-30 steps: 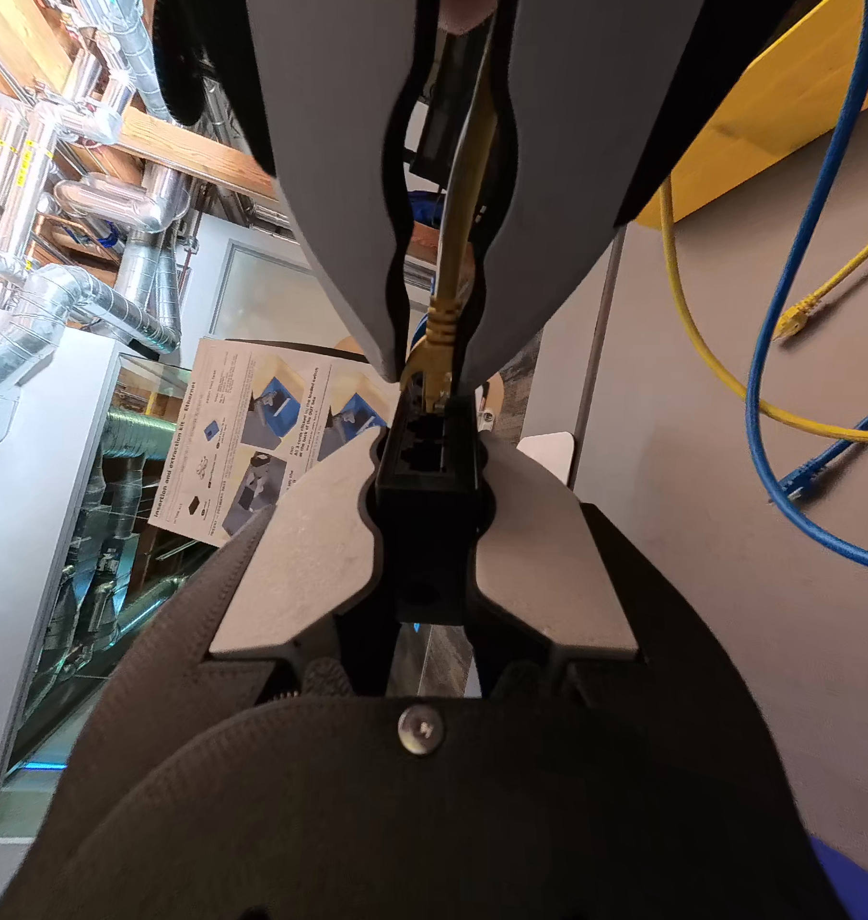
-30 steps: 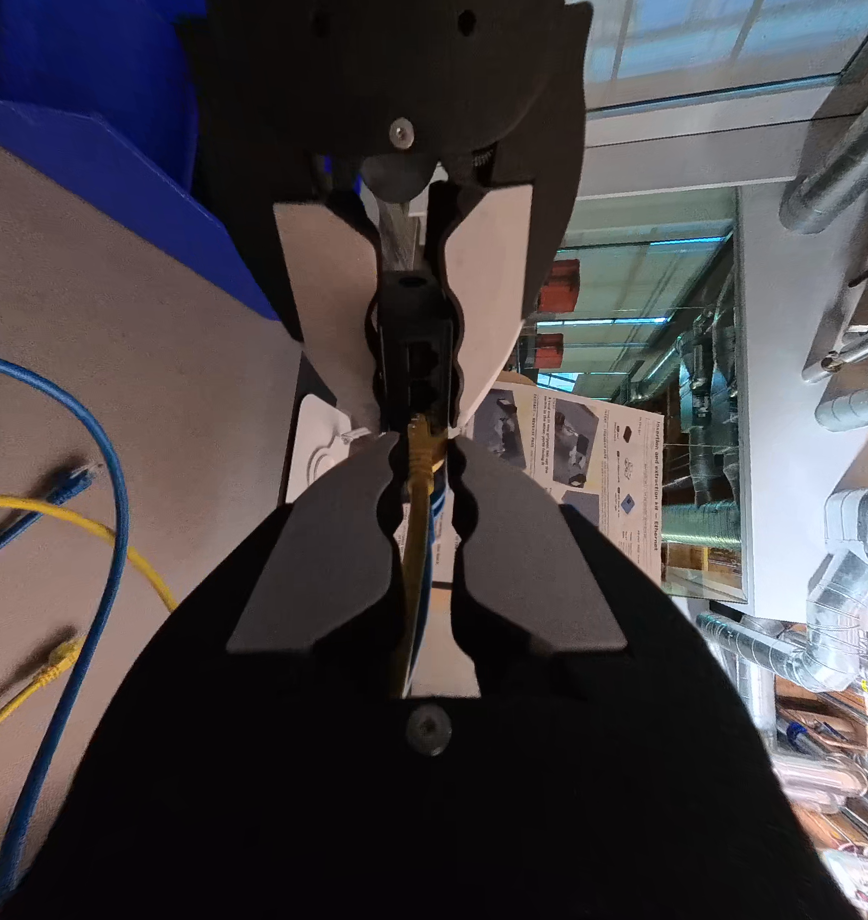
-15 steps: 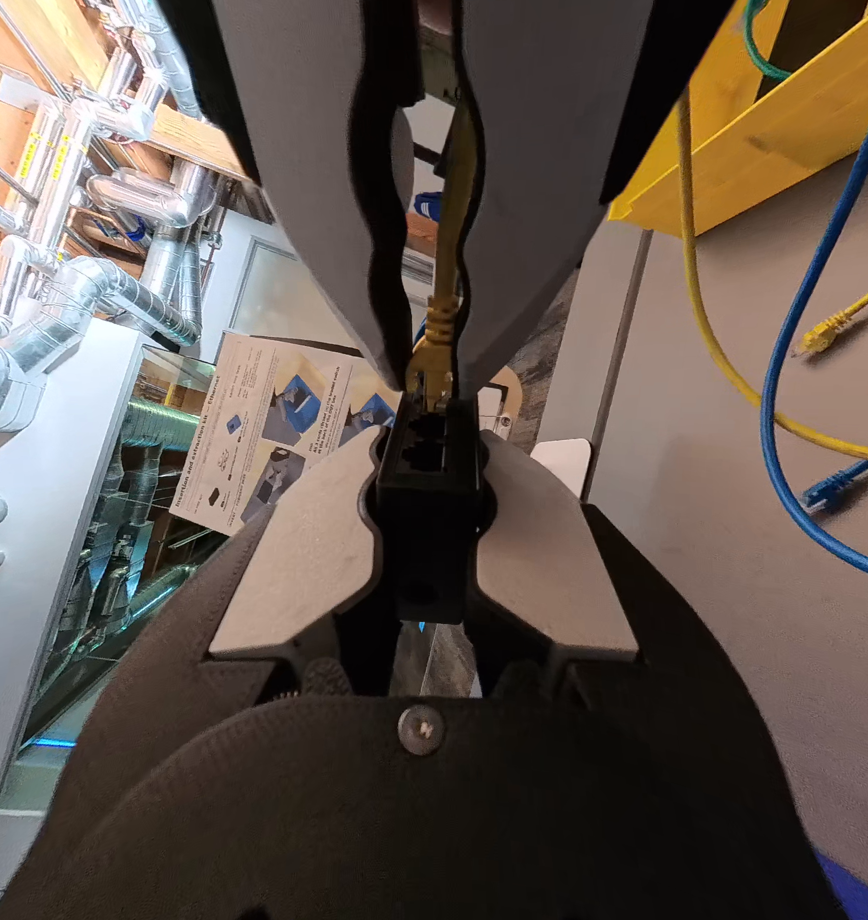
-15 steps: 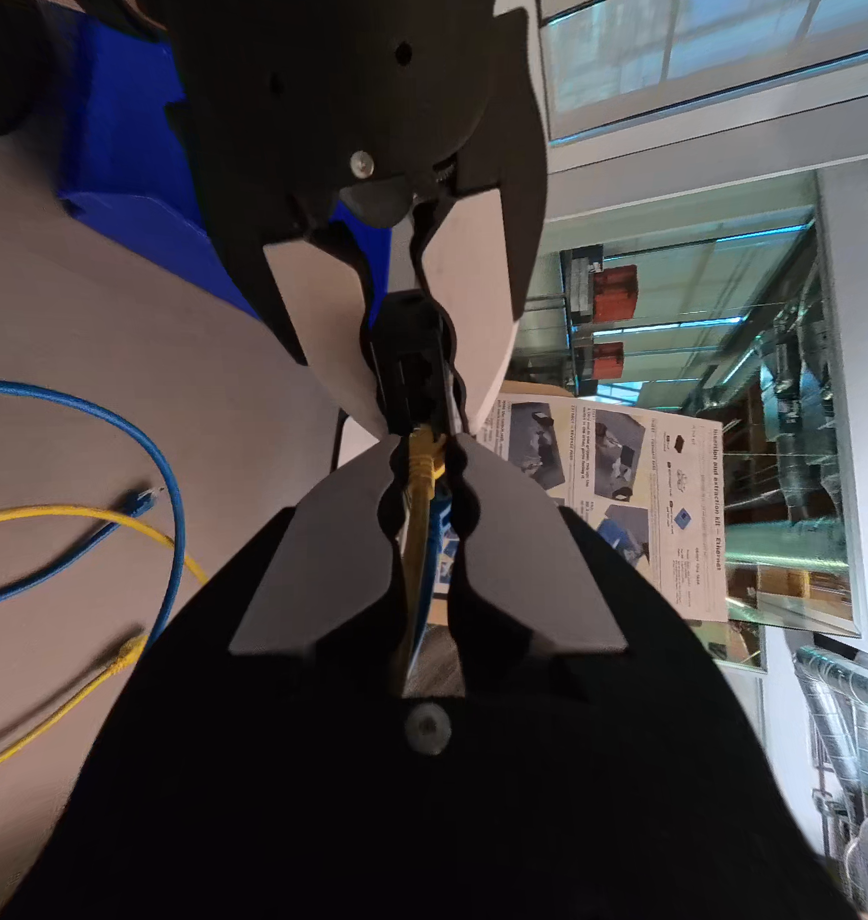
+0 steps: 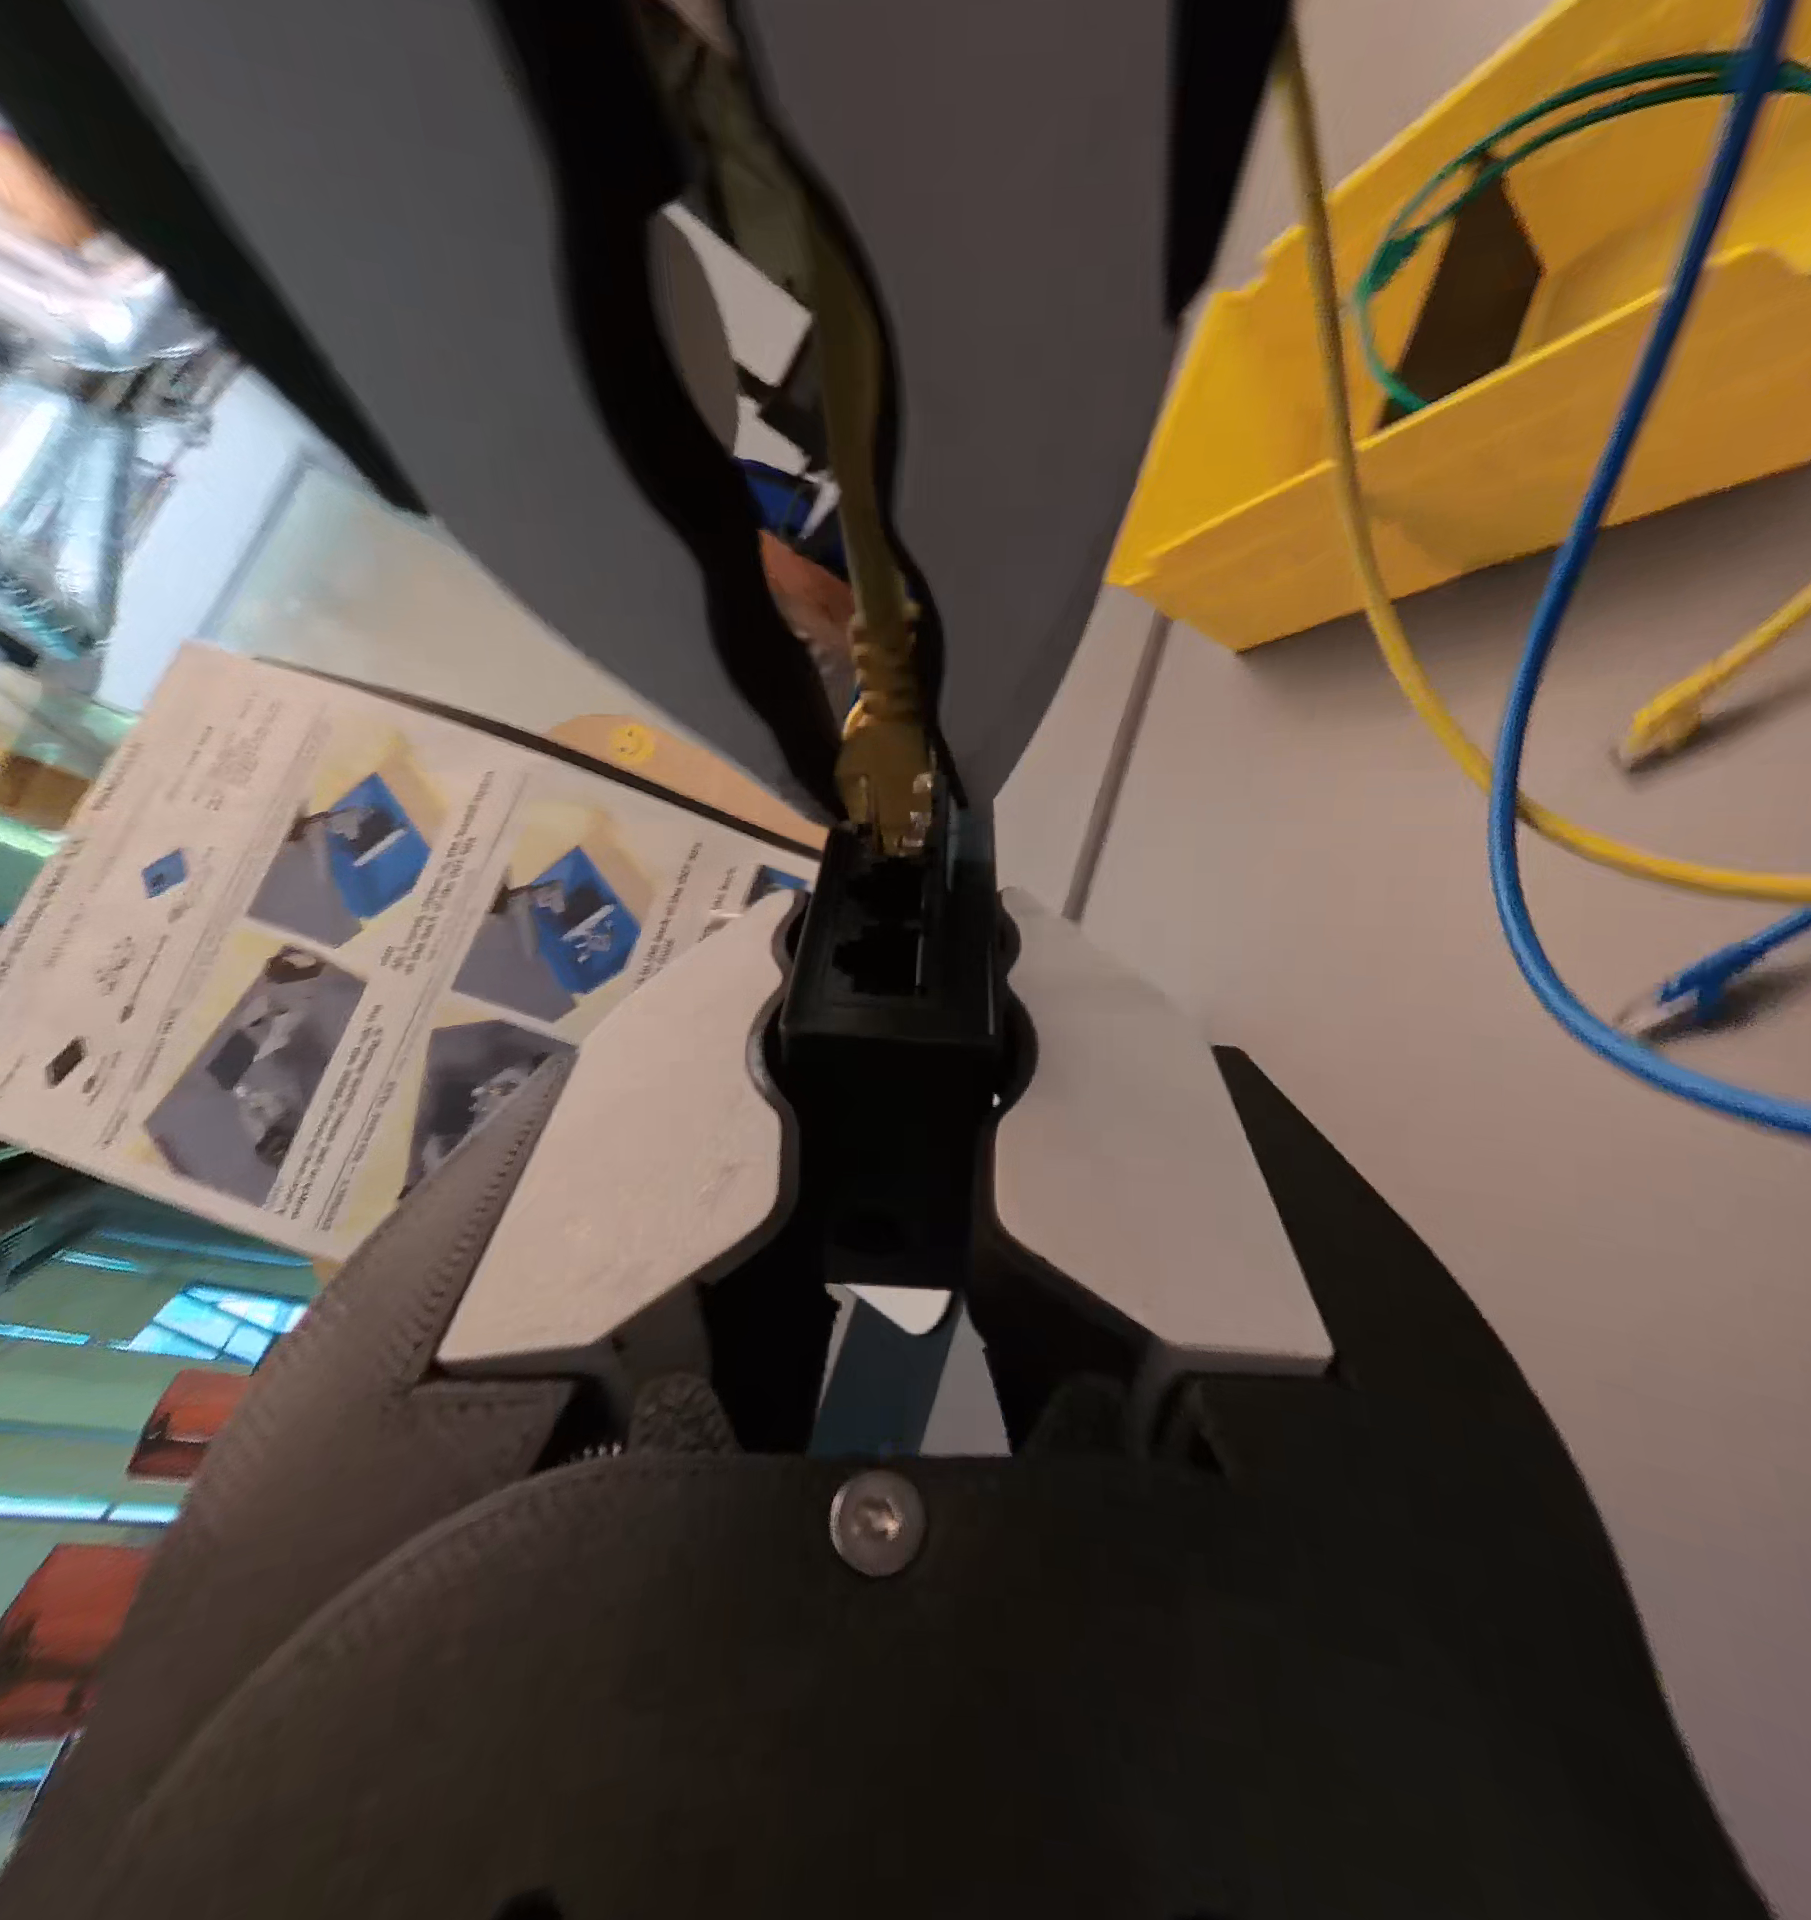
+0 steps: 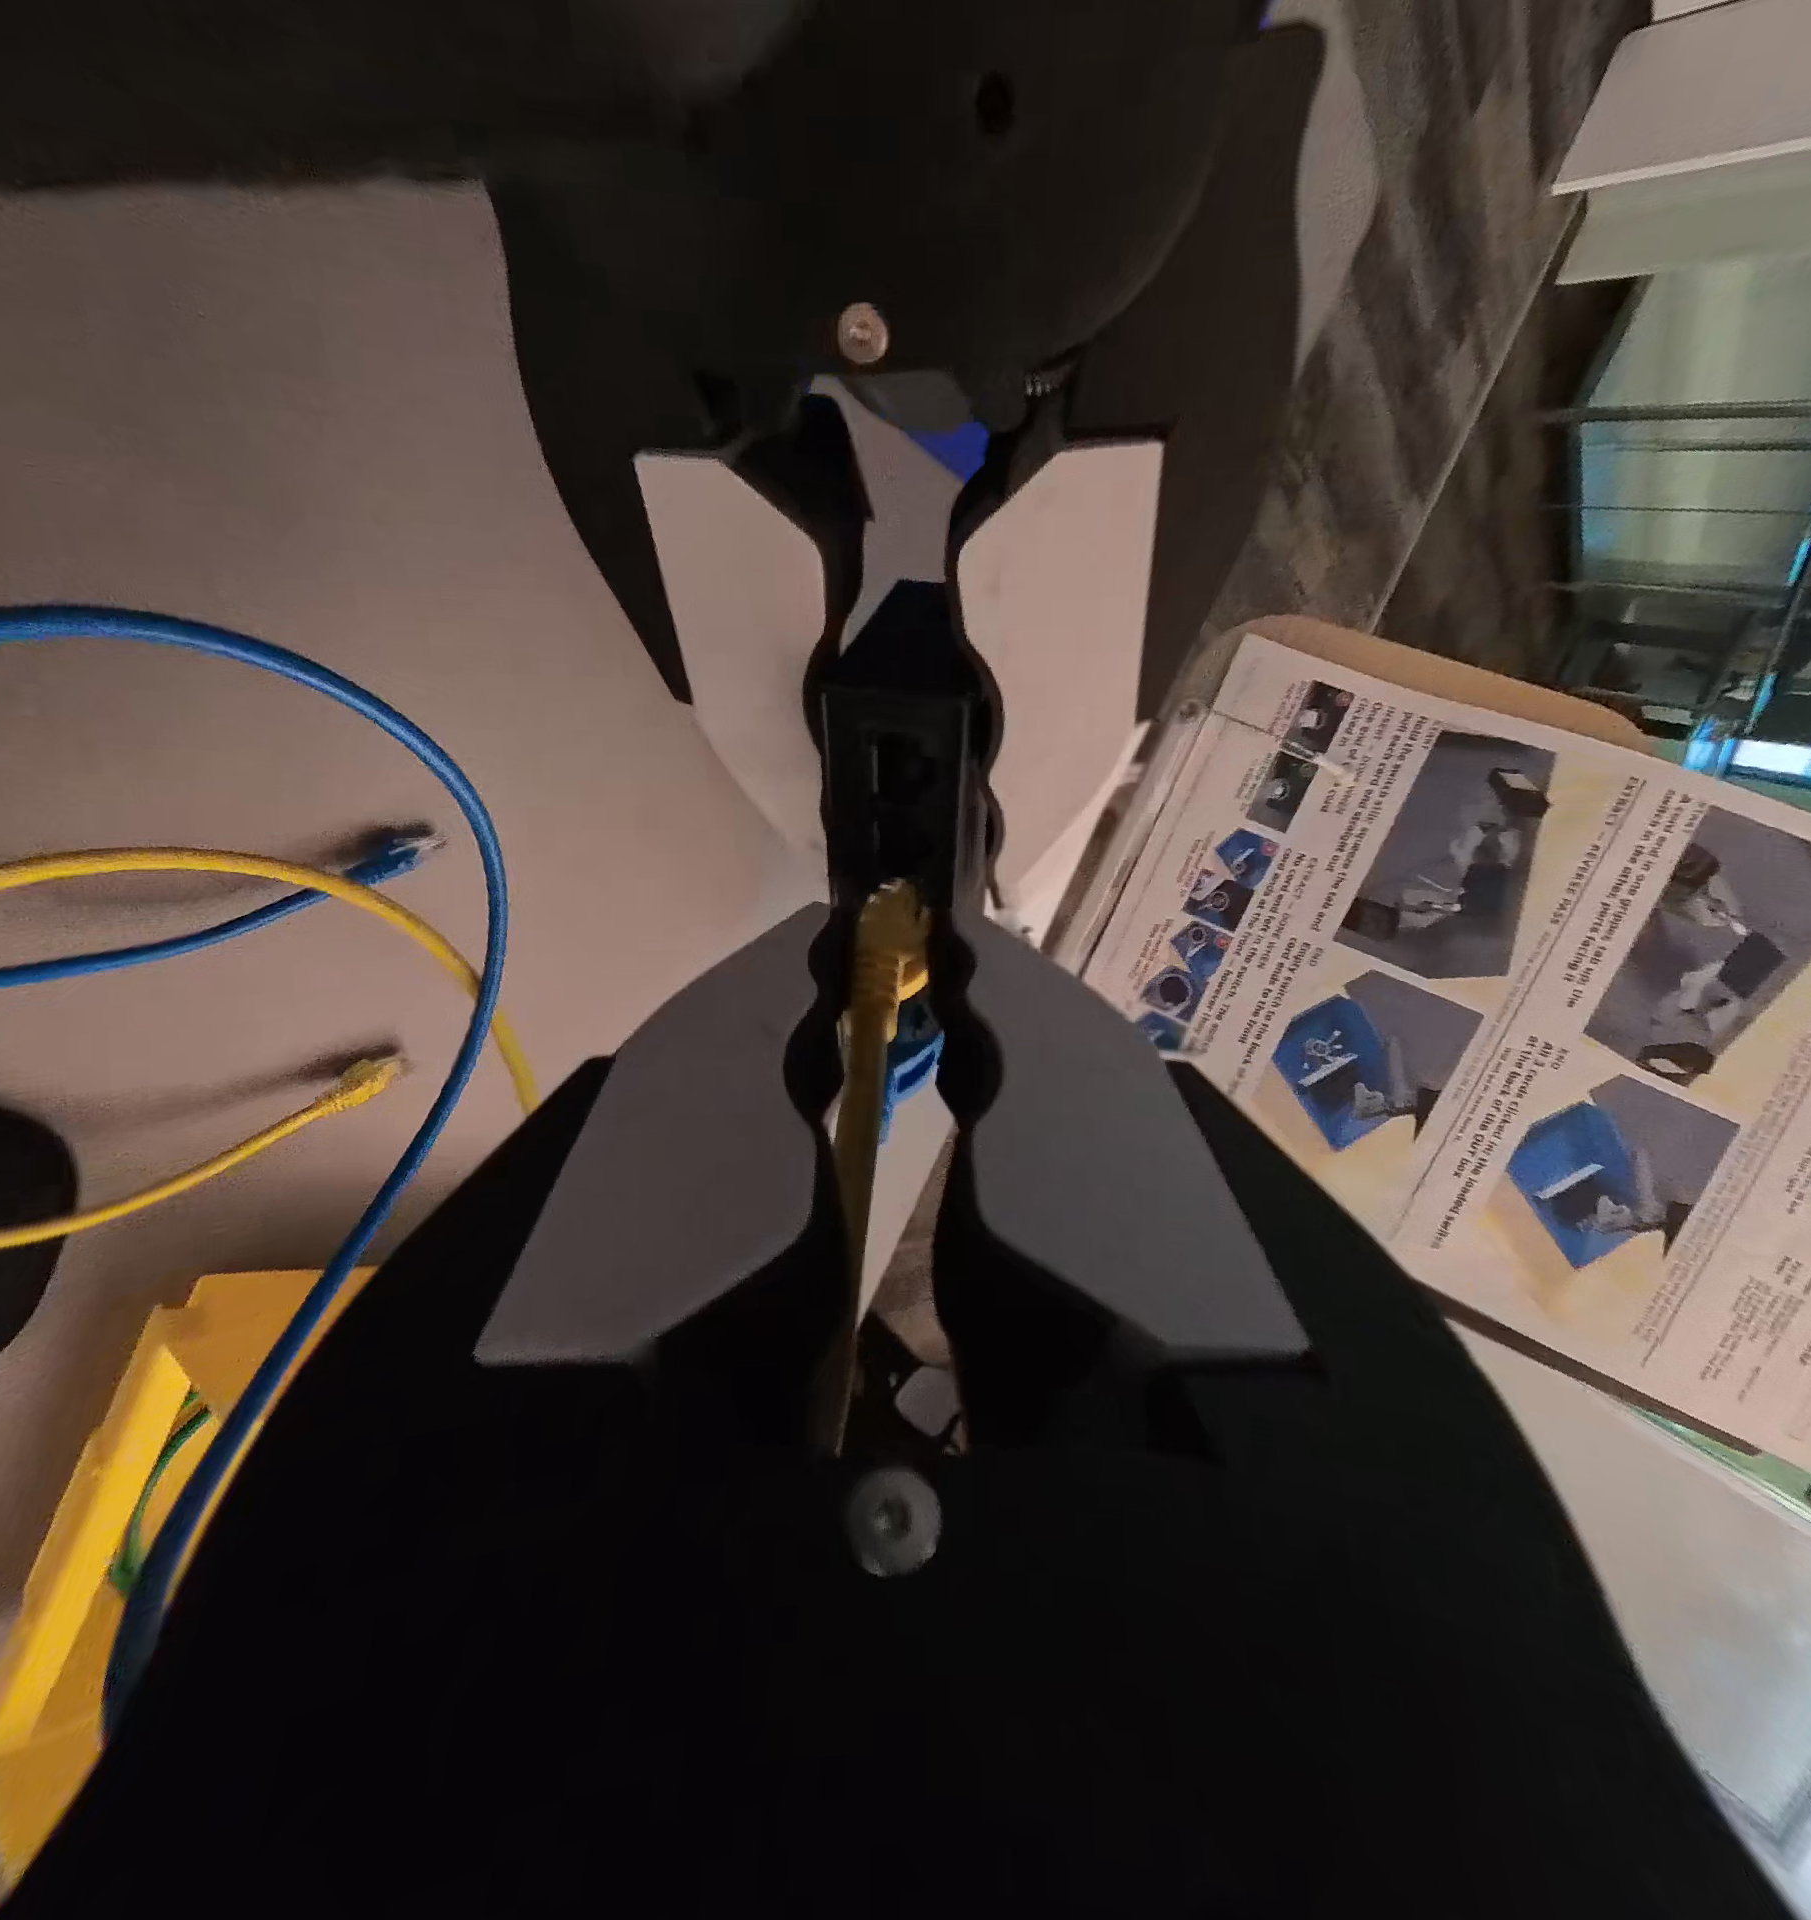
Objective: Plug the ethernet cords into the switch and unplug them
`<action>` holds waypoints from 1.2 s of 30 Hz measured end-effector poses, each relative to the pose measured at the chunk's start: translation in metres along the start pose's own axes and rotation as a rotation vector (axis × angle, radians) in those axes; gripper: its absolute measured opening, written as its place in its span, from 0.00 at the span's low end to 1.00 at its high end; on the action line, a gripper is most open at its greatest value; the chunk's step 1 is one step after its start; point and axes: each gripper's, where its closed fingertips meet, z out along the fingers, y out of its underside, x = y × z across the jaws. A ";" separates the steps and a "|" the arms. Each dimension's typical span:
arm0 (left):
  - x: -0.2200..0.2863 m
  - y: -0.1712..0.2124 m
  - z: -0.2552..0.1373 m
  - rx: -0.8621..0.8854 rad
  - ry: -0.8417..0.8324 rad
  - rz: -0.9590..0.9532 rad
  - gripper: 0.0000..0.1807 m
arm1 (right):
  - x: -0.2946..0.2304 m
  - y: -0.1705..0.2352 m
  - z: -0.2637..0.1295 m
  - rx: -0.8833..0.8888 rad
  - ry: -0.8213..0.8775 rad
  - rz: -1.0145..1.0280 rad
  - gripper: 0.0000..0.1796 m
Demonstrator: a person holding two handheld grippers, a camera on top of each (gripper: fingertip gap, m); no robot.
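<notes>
The left hand-held gripper clamps a small black plastic ethernet switch above the grey worktop, while the right hand-held gripper pinches a yellow ethernet cord, its plug at a port.

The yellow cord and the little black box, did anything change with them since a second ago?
Both tools swung together, so the yellow plastic bin came into view. The left gripper still clamps the black switch; the right gripper still pinches the yellow ethernet cord, plug at the port.
</notes>
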 end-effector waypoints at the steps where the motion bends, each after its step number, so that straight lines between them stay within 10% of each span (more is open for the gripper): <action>1: 0.001 0.000 0.001 -0.001 0.002 0.001 0.17 | -0.002 0.001 0.001 0.000 -0.016 0.005 0.08; 8: 0.007 0.004 0.008 -0.030 0.011 -0.003 0.17 | -0.010 0.009 0.002 0.021 -0.068 0.047 0.08; 11: -0.041 0.062 0.001 -0.263 -0.247 0.031 0.16 | -0.070 -0.003 -0.002 0.099 -0.418 0.142 0.07; 20: -0.050 0.071 -0.012 -0.298 -0.254 -0.002 0.16 | -0.035 0.017 -0.033 0.297 -0.133 0.282 0.08; 36: -0.057 0.100 -0.012 -0.380 -0.265 -0.041 0.16 | 0.002 0.091 -0.094 0.155 0.172 0.352 0.08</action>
